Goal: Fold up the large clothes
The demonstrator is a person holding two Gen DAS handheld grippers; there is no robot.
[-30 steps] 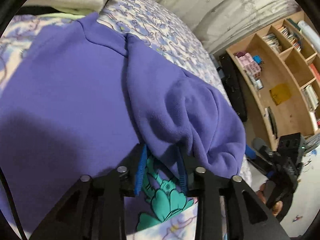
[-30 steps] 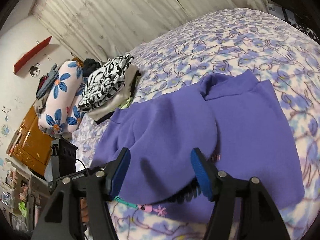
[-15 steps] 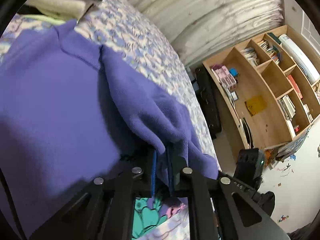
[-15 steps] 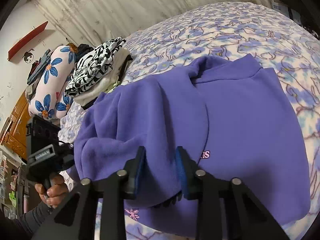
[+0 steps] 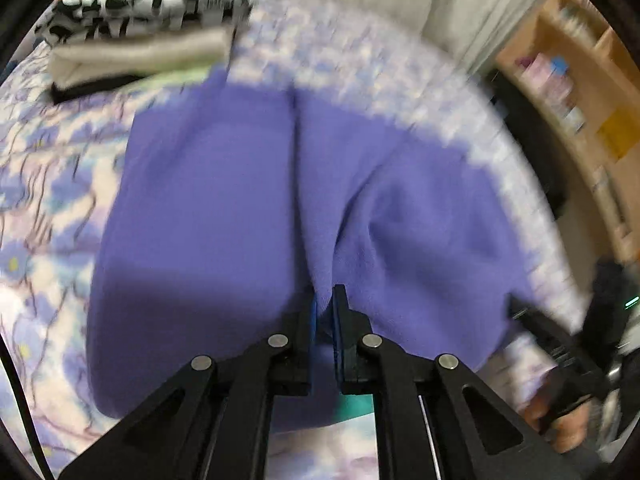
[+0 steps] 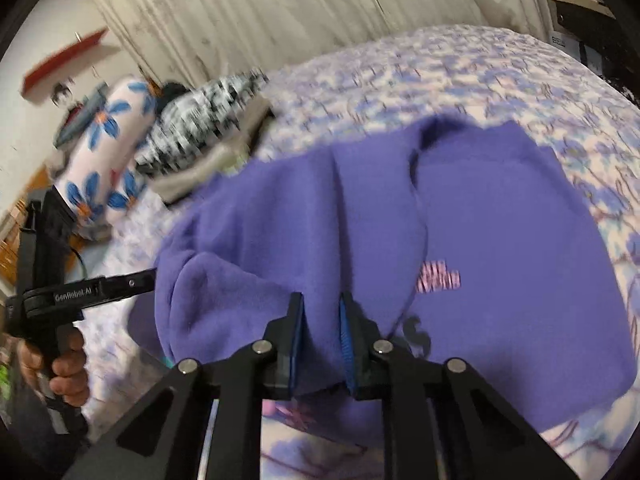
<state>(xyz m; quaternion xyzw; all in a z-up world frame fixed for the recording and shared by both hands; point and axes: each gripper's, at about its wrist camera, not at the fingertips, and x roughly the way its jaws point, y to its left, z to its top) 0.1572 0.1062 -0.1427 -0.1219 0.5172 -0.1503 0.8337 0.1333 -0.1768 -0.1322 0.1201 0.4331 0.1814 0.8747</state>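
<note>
A purple sweatshirt [image 5: 208, 216] lies on the flowered bedspread [image 5: 44, 184], its sides folded over the middle. It also shows in the right wrist view [image 6: 500, 232], with pink lettering on the chest. My left gripper [image 5: 324, 304] is shut on a fold of the sweatshirt near its lower edge. My right gripper [image 6: 320, 320] is shut on a thick fold of the same sweatshirt at its near edge. The left gripper also shows in the right wrist view [image 6: 120, 284], held in a hand at the left.
A stack of folded clothes [image 5: 140, 40] with a black-and-white piece on top sits at the far side of the bed. A flowered pillow [image 6: 104, 148] stands beside it. A wooden bookshelf [image 5: 576, 92] stands right of the bed. Curtains [image 6: 320, 8] hang behind.
Both grippers went from open to shut on folds of the sweatshirt's near edge. Both views have since swung and blurred, and the held fabric has been lifted and drawn over the body.
</note>
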